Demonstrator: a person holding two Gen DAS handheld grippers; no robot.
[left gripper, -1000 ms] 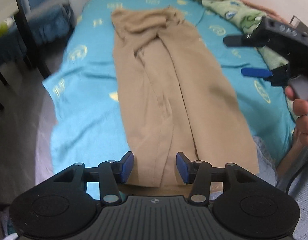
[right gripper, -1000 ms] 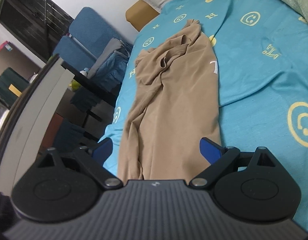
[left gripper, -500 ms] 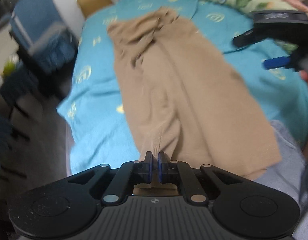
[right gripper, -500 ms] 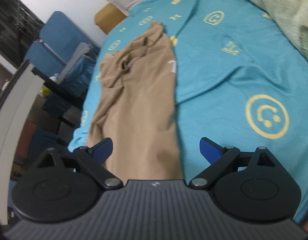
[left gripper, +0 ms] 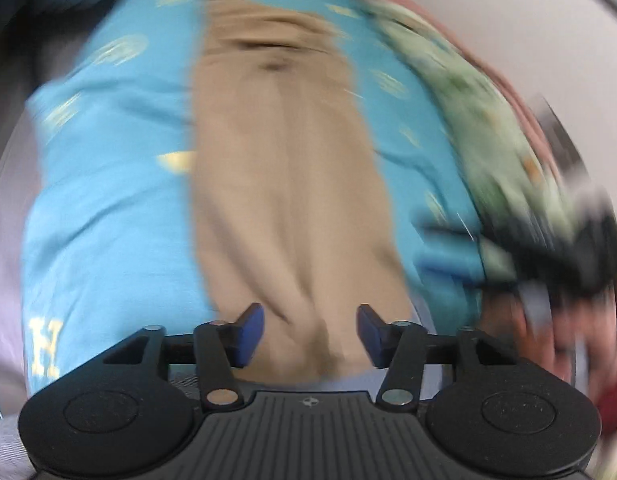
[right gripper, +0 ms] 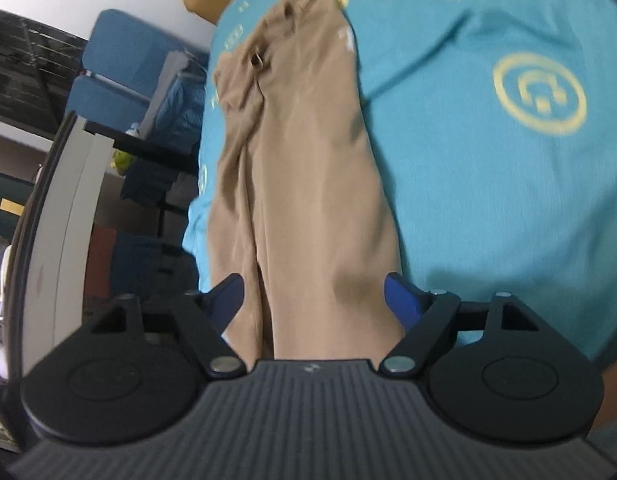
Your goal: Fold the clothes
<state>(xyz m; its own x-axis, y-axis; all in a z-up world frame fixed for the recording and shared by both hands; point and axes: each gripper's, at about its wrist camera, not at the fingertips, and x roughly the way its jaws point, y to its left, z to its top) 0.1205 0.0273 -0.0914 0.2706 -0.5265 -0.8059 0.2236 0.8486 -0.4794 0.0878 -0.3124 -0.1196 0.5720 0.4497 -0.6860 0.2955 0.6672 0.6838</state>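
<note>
Tan trousers point(left gripper: 284, 184) lie lengthwise on a turquoise bedsheet point(left gripper: 104, 208), waistband at the far end, leg hems near me. The left wrist view is heavily blurred. My left gripper point(left gripper: 310, 330) is open, its blue pads on either side of the near hem, not clamping it. In the right wrist view the trousers point(right gripper: 304, 168) run away from me, and my right gripper point(right gripper: 314, 300) is open just above the near leg ends. The right gripper point(left gripper: 460, 252) also shows as a dark blur at the right of the left wrist view.
A green patterned blanket point(left gripper: 480, 132) lies along the bed's right side. Left of the bed stand blue chairs point(right gripper: 124, 76), a dark table point(right gripper: 148, 152) and a white panel point(right gripper: 56, 216). The sheet point(right gripper: 488, 160) right of the trousers is open. A hand point(left gripper: 548, 320) holds the right gripper.
My left gripper went from open to shut on the hem half a second ago and is open again. The right gripper stayed open and moved over the leg ends.
</note>
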